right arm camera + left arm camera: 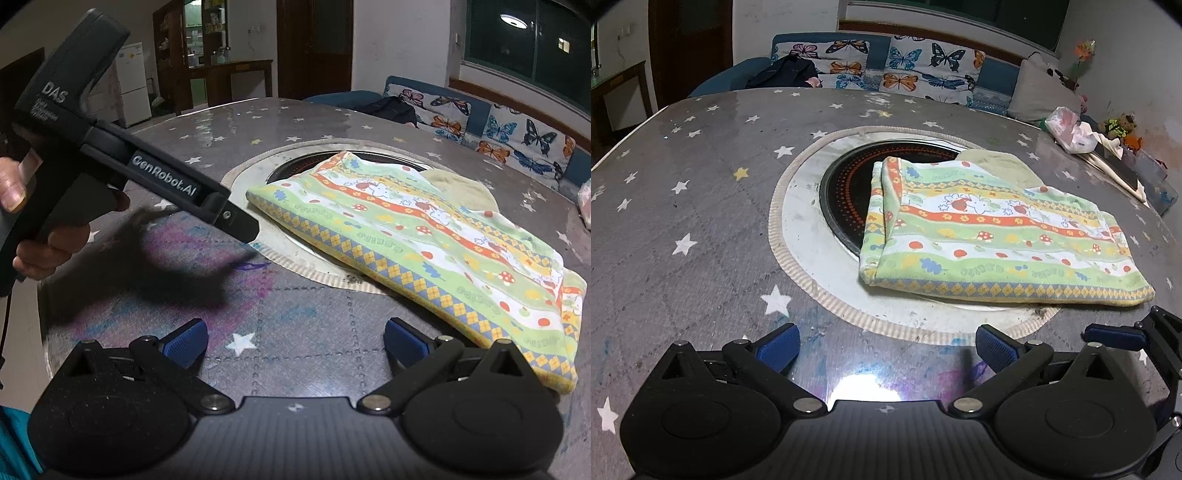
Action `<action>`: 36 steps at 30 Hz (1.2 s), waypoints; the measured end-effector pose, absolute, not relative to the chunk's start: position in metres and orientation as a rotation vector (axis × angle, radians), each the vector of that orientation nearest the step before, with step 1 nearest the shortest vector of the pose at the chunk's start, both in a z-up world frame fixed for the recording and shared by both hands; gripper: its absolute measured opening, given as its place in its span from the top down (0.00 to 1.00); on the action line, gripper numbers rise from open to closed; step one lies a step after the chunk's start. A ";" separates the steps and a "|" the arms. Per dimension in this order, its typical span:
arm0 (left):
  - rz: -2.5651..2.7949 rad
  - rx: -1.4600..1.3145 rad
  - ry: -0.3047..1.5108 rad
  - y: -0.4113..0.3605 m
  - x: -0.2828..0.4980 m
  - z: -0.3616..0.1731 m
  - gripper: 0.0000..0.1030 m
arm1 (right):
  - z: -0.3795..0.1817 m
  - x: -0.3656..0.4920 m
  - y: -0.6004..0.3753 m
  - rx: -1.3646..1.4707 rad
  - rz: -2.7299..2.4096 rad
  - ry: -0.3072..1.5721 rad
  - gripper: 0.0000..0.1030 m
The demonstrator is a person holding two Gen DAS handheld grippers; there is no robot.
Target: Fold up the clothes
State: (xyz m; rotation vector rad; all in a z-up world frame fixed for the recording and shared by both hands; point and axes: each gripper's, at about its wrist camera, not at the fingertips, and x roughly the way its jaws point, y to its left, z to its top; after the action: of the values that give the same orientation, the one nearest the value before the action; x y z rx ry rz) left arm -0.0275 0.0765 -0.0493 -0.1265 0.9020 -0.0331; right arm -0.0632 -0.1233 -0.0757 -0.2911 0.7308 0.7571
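Table (701,192): large, grey star-print cover, glossy, scribble marks near front edge; fills most of both views. Sofa (871,62) behind table: blue, butterfly-print cushions, dark garment lying on it at left end. Round recess (798,221) mid-table: metal ring w/ striped fabric trim, black hob (846,192) w/ orange dot pattern inside. Folded cloth (990,236): green/orange/yellow stripes, mushroom & cartoon print, lying flat over right part of recess and hob, far edge partly atop a beige cloth (1001,166); touched by neither gripper. Left gripper (886,349): tongs wide apart, blue pads, nothing between, poised over bare table just short of cloth's near edge; seen from right wrist view as black handle held by a hand (48,240). Right gripper (295,345): tongs wide apart, nothing between, over bare table, cloth's near corner just beside right finger. Clutter at far right table edge: white plastic bags (1071,129), small plush toy (1119,123).
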 end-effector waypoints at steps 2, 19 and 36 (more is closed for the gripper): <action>-0.029 -0.126 0.900 0.075 -0.030 -0.048 0.00 | -0.075 -0.063 -0.122 -0.294 0.750 0.736 0.00; -0.016 -0.078 0.884 0.070 -0.039 -0.040 0.00 | -0.040 -0.063 -0.115 -0.325 0.753 0.648 0.11; -0.033 -0.087 0.872 0.069 -0.039 -0.035 0.00 | -0.035 -0.052 -0.111 -0.346 0.727 0.634 0.19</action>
State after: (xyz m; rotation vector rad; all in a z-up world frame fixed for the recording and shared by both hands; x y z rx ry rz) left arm -0.0392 0.0688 -0.0353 -0.0871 0.8722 -0.0331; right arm -0.0522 -0.1112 -0.0353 -0.3459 0.6335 0.7268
